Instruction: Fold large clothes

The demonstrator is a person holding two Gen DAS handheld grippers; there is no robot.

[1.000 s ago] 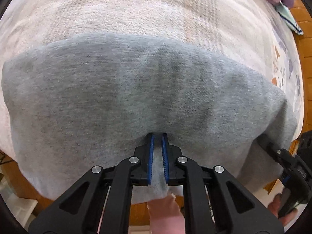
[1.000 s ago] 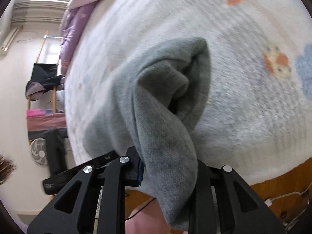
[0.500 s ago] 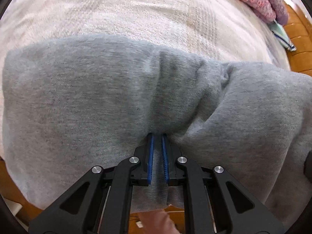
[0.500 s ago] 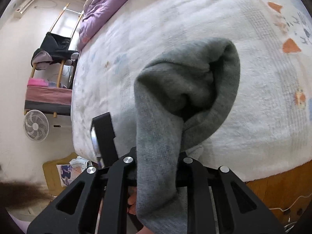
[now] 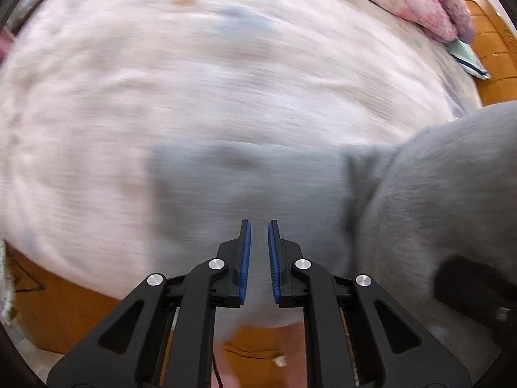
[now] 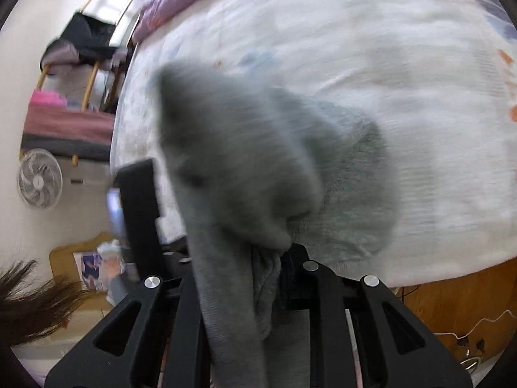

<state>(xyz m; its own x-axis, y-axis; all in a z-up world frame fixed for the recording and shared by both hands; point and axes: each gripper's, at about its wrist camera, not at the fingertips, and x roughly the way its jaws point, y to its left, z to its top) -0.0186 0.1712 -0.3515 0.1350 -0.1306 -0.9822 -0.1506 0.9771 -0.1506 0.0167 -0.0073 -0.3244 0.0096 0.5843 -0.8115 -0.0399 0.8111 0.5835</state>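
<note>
A large grey sweatshirt (image 5: 436, 194) hangs lifted over the white bed blanket (image 5: 194, 80), blurred by motion. My left gripper (image 5: 258, 223) is shut on its edge, with grey cloth running between the blue pads (image 5: 245, 252). The bulk of the cloth rises to the right, where the dark body of my right gripper (image 5: 468, 281) shows. In the right wrist view the sweatshirt (image 6: 242, 148) bunches and drapes over my right gripper (image 6: 258, 252), which is shut on a thick fold; its left finger is hidden by cloth. The left gripper (image 6: 139, 210) stands just left of it.
A pink quilt (image 5: 413, 3) lies at the far end of the bed, by the wooden frame (image 5: 494, 74). Beyond the bed's left side are a fan (image 6: 38, 177), a clothes rack (image 6: 84, 38) and a bench. A person's hair (image 6: 32, 291) shows low left.
Both grippers have risen and swept across the bed with the sweatshirt. It has come off the blanket and gathered to the right, and the two grippers are now closer together.
</note>
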